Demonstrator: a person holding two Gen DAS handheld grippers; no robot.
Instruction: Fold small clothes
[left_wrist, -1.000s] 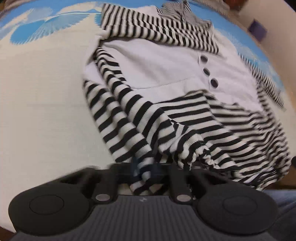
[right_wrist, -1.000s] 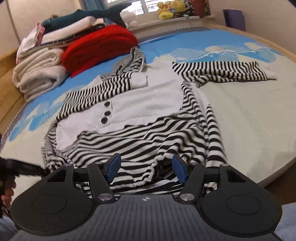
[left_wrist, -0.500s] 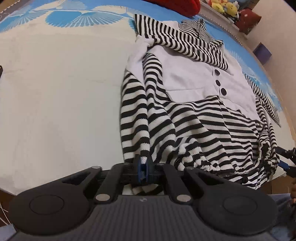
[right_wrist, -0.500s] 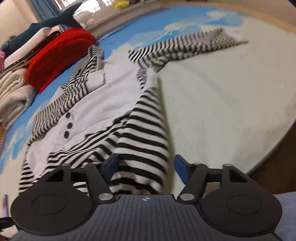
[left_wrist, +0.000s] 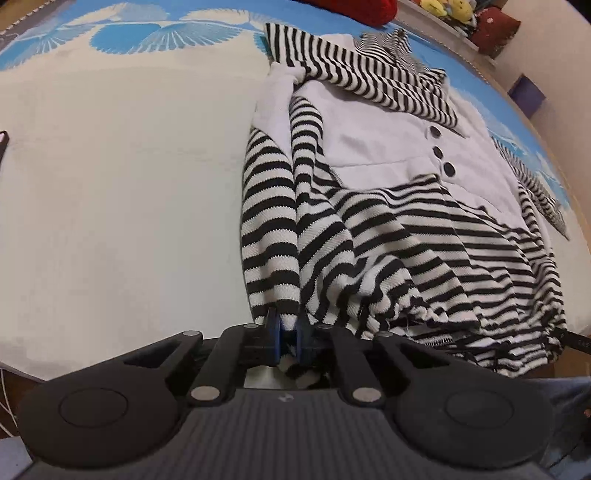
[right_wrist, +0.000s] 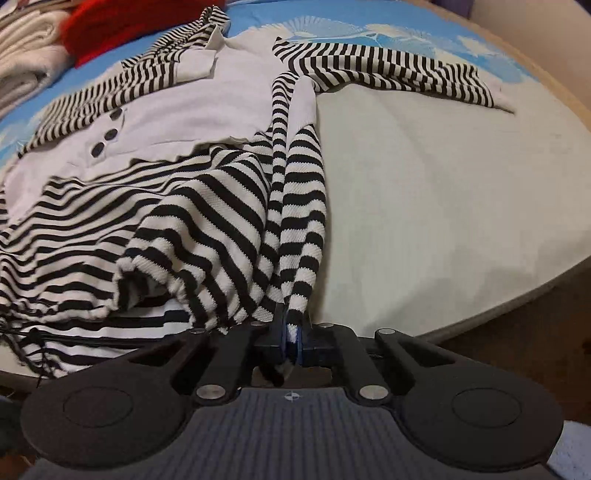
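Spread flat on a round bed (left_wrist: 110, 206) with a pale, finely ribbed cover printed with blue fan shapes: a small knit top (left_wrist: 388, 177), black-and-white striped in the sleeves, collar and lower half, plain white across the chest, with three dark round buttons (left_wrist: 439, 151) in a row. Loose knit, visible ribbing, hem gathered on a thin dark drawstring.

At the near left corner of the hem, a striped fold drawn up into a taut ridge and pinched between the blue pads of the left gripper (left_wrist: 287, 334); jaws easing open, yet fabric between the pads and pads on the cloth. A tuft of stripes poking out behind the pads.

At the near right corner, the same: a narrow striped ridge of the top (right_wrist: 207, 206) running down into the right gripper (right_wrist: 292, 341), jaws closing, blue pads pressed on a thin white edge of knit. Right sleeve stretched out far to the right across the cover.

Far left in the right wrist view, a red knitted bundle (right_wrist: 110, 29) beside folded cream towels (right_wrist: 26, 55). Soft toys (left_wrist: 447, 7) on a far ledge in the left wrist view.
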